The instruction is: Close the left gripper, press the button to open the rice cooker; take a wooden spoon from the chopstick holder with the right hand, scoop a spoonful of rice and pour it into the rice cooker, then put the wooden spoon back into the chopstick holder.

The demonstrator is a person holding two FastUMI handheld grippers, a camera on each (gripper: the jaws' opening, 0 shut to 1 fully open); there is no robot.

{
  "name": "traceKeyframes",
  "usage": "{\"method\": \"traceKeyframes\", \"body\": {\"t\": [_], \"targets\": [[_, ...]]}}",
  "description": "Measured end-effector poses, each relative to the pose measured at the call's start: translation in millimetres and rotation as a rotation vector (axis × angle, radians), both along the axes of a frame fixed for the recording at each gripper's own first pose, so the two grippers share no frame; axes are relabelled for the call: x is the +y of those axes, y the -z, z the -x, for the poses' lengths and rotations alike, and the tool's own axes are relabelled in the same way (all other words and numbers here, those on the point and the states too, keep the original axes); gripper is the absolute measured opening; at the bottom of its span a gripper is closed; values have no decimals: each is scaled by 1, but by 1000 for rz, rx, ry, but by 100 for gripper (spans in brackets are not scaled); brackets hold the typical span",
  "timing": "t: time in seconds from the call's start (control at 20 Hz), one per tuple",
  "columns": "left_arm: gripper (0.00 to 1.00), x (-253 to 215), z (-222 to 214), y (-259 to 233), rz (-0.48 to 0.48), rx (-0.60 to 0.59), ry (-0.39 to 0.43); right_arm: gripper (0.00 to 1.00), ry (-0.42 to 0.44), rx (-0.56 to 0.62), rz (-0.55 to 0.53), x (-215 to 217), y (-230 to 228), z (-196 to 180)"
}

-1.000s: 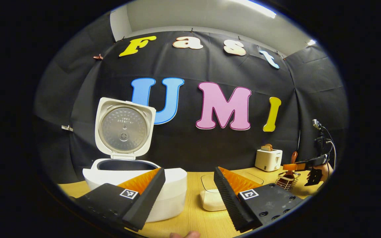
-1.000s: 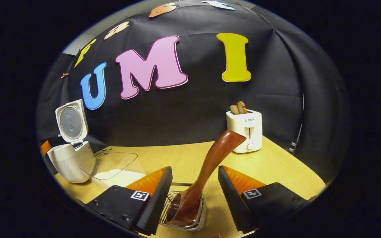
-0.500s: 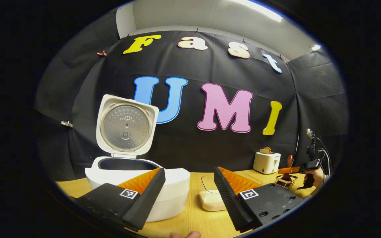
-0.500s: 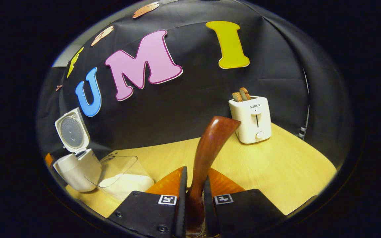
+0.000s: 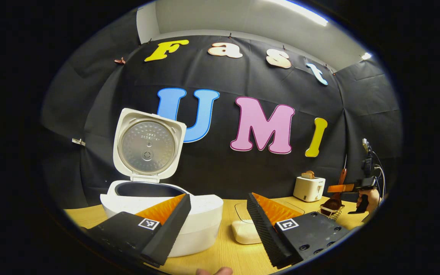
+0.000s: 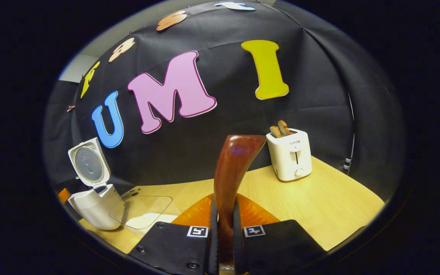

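Upright: wooden spoon (image 6: 232, 179), handle up.

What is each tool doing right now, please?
Left tool: open, holding nothing, in front of the rice cooker.
Right tool: shut on the wooden spoon handle.

lower centre of the right gripper view: the dark brown wooden spoon (image 6: 232, 179) has its bowl hidden between the fingers (image 6: 189, 240); the clear plastic rice box (image 6: 143, 212) is partly covered.
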State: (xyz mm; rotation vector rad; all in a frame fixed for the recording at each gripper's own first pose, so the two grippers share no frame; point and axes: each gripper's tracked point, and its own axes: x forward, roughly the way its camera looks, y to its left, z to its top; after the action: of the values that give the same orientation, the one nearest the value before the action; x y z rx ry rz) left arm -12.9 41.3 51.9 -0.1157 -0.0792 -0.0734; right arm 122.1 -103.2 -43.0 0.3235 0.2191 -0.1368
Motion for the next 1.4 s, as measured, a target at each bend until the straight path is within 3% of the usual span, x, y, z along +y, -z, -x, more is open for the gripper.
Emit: {"method": "traceKeyframes", "body": {"t": [0.05, 0.1, 0.3, 0.5, 0.7, 1.1, 1.4], "targets": [[92, -1, -1, 1, -1, 1, 4, 19, 4, -7, 15, 0, -7, 0], [95, -2, -2, 2, -2, 5, 7, 19, 7, -17, 33, -1, -14, -1], [95, -2, -5, 10, 1, 30, 16, 19, 30, -56, 90, 2, -50, -9], [95, 0, -6, 10, -1, 31, 13, 19, -8, -139, 125, 27, -102, -25], [95, 2, -2, 6, 2, 25, 12, 18, -83, -184, 120, 79, -125, -47], [95, 9, 1, -1, 3, 5, 0, 19, -251, -103, 193, 193, -77, -94], [95, 20, 2, 0, 24, 11, -17, 19, -287, 13, 336, 227, -12, -112]]}}
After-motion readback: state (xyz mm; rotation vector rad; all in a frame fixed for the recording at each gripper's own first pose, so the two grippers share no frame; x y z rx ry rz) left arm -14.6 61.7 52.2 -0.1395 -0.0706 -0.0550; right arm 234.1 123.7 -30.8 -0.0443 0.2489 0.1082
